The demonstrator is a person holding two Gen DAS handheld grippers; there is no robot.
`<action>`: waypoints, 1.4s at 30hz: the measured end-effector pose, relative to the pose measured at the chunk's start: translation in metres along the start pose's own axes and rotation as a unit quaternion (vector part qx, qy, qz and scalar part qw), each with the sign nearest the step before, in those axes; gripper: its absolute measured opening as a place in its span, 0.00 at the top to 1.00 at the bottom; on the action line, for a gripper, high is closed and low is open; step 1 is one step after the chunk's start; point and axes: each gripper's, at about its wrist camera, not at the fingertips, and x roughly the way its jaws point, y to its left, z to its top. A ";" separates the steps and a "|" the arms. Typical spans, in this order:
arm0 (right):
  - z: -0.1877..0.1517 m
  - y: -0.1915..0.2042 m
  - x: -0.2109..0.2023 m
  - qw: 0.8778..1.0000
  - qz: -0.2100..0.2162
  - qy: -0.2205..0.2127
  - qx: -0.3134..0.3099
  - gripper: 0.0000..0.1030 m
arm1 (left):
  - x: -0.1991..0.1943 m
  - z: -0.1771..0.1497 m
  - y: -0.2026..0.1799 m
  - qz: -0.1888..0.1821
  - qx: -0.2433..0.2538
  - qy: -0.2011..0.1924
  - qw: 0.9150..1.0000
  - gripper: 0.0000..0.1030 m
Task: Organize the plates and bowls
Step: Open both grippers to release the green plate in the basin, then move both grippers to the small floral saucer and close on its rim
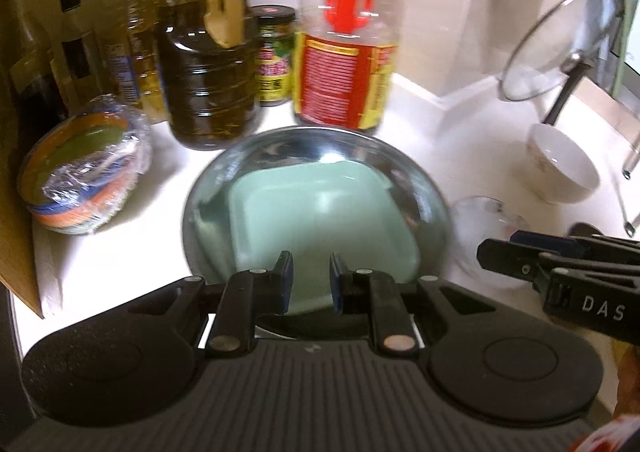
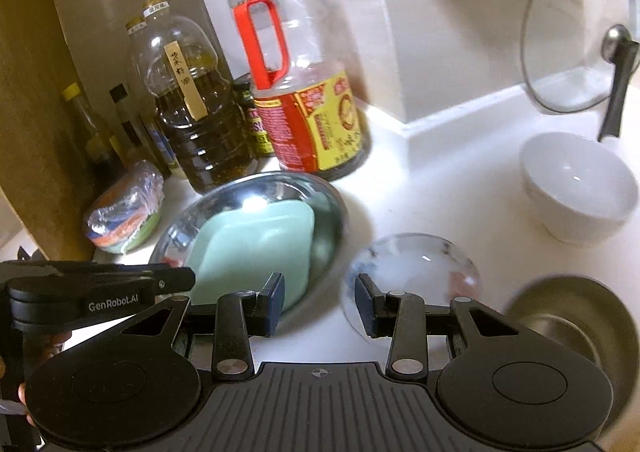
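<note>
Left tool (image 1: pixel 311 280): fingers part-open with a gap between the blue pads, nothing held; it hovers over the near rim of the steel plate.
Steel plate (image 1: pixel 420 171): round, shiny, flat on the white worktop (image 1: pixel 432 119), straight ahead of the left tool and ahead-left of the right tool.
Green dish (image 1: pixel 320 211): pale, square with rounded corners, lying inside the steel plate; its near edge shows between the left tool's fingers, though whether the pads touch it cannot be told.
Wrapped bowls (image 1: pixel 86 175): a coloured stack in clear film, on the worktop left of the steel plate, apart from it.
Bottles: a dark oil bottle (image 1: pixel 210 71), a small jar (image 1: pixel 274 55) and a red-handled bottle (image 1: pixel 346 51) stand in a row just behind the steel plate.
Right tool (image 2: pixel 320 302): fingers wide apart, gripping nothing; its right finger overlaps the near edge of the glass bowl.
Glass bowl (image 2: pixel 416 264): clear, blurred, on the worktop just right of the steel plate.
White bowl (image 2: pixel 580 187): upright, further back to the right, well apart from both tools.
Steel bowl (image 2: pixel 568 312): at the right tool's right, partly hidden by it.
Glass lid (image 2: pixel 568 31): propped upright behind the white bowl.
</note>
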 end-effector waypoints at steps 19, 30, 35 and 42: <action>0.007 -0.062 -0.050 0.999 -0.016 0.000 -0.044 0.62 | 0.004 -0.011 -0.091 -0.042 0.004 0.019 0.999 0.83; 0.024 -0.088 -0.028 0.997 -0.016 0.017 -0.074 0.62 | 0.029 -0.007 -0.110 -0.042 -0.024 0.039 0.998 0.83; 0.029 -0.094 -0.014 0.996 -0.012 0.033 -0.088 0.62 | 0.039 -0.006 -0.112 -0.034 -0.039 0.048 0.998 0.83; 0.035 -0.098 0.008 0.994 -0.001 0.058 -0.097 0.62 | 0.047 -0.004 -0.113 -0.020 -0.052 0.053 0.997 0.83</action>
